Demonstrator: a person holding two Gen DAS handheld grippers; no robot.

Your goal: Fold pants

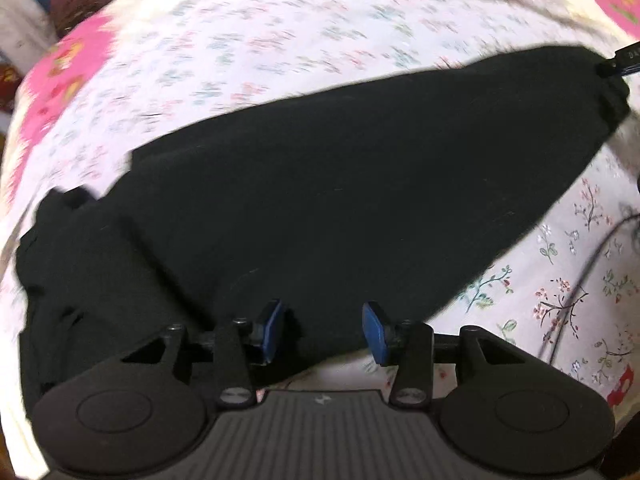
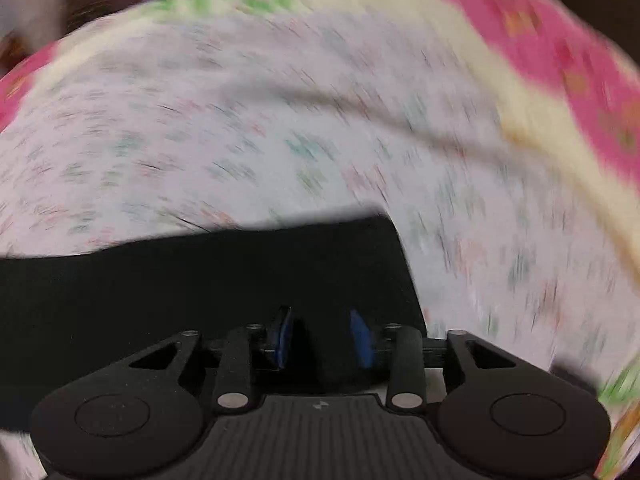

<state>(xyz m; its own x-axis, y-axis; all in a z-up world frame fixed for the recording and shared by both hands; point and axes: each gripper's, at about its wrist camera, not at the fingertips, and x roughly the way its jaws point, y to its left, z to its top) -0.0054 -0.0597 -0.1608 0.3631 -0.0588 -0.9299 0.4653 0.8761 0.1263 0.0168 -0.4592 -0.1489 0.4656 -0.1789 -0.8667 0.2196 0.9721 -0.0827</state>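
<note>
Floral bedsheet carries black pants; left tool released, right tool seemingly released too, mid-fold; next, grip edges.

A bed covered by a white bedsheet printed with small flowers carries everything, and the sheet has a pink and cream border at its edges. Black pants lie spread flat directly on the sheet, with a bunched, folded part at the left. A thin black cable lies on the sheet to the right of the pants.
</note>
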